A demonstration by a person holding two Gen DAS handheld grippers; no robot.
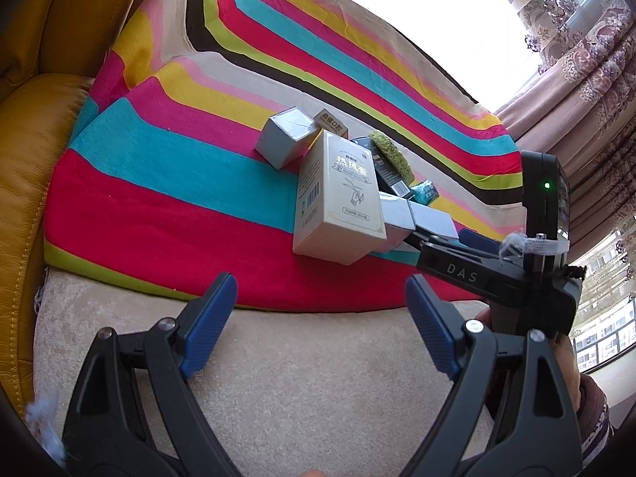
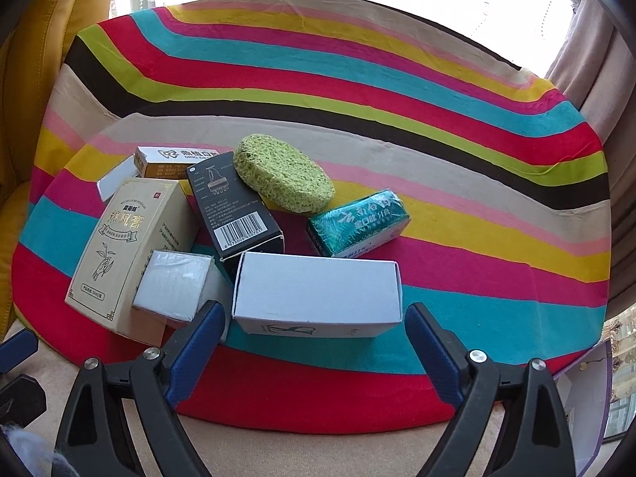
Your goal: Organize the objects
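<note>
Blue-padded jaws of the right gripper [image 2: 314, 342] stand wide apart, clamped on nothing; the white box [image 2: 318, 292] lies just beyond and between their tips, untouched by the pads. Around it on the striped cloth [image 2: 457, 214] cluster a cream box [image 2: 123, 246], a small silver box [image 2: 173, 284], a black box [image 2: 234, 208], a green sponge [image 2: 282, 179] and a teal packet [image 2: 359, 222]. That cloth drapes a beige cushioned seat [image 1: 318, 377] beside a yellow leather armrest [image 1: 28, 198], with patterned curtains [image 1: 588, 59] and bright windows behind. Pointing steeply down, the left gripper [image 1: 320, 326] hovers over the bare beige cushion short of the pile, jaws also apart and empty, while a hand [image 1: 564, 361] grips the right tool's handle
</note>
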